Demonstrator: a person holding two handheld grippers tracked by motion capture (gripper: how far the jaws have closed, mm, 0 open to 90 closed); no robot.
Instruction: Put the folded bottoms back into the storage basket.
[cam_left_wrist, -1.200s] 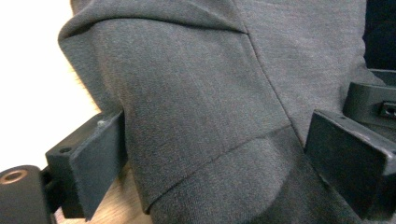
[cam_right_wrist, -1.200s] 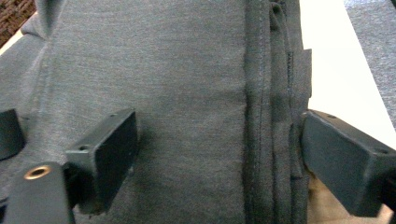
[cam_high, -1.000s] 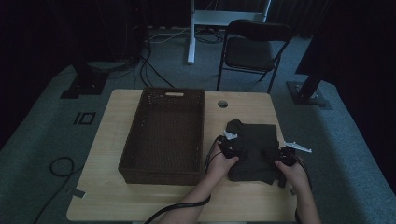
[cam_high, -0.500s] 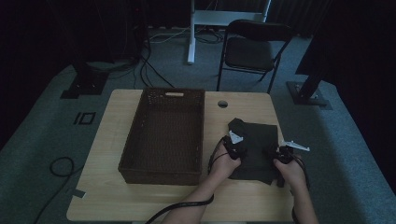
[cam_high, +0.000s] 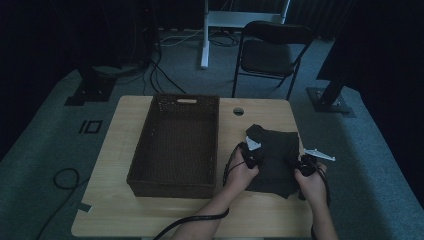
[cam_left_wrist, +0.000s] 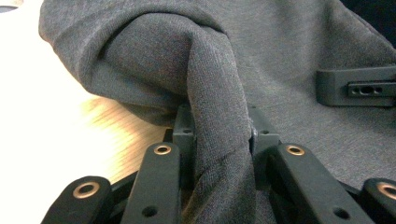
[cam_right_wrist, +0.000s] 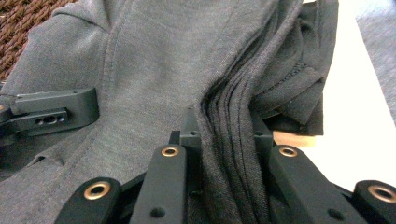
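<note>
Both forearms reach forward, low over table (cam_high: 165, 212); left hand-held gripper (cam_high: 251, 151) and right hand-held gripper (cam_high: 304, 163) just clenched on folded grey garment (cam_high: 276, 150).

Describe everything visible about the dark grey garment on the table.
The garment is dark grey knit fabric, folded into a rough square of several layers, with stitched seams and stacked edges in the right gripper view. It lies on the wooden table, right of the woven basket. The left gripper pinches a bunched fold at its left side; the right gripper clamps its layered right edge. Both have just closed.
</note>
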